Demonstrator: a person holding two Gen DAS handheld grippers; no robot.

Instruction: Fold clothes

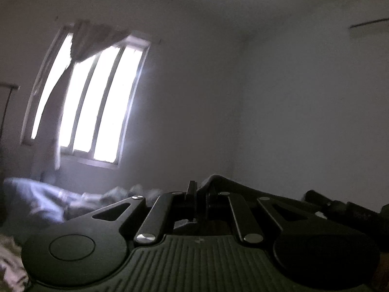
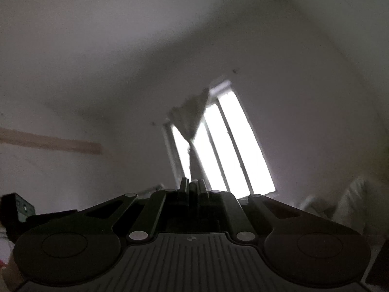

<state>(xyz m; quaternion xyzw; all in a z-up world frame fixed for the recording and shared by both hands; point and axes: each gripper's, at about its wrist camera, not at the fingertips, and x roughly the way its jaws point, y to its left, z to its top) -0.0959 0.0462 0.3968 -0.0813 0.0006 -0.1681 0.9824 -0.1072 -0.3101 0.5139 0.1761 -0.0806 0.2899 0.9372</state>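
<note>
Both grippers raised toward the window, jaws closed.

The left gripper point(image 1: 198, 189) pinches a dark garment point(image 1: 233, 186) that drapes rightward over its linkage. The right gripper point(image 2: 193, 185) is clenched; anything between its fingers is too dim to tell.

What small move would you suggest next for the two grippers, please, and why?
Probably lower the left gripper and right gripper slowly toward the bedding. Both are shut. Dark cloth seems pinched in the left and drapes rightward, and both cameras face wall and window, so the cloth likely hangs unseen and needs laying flat.
</note>
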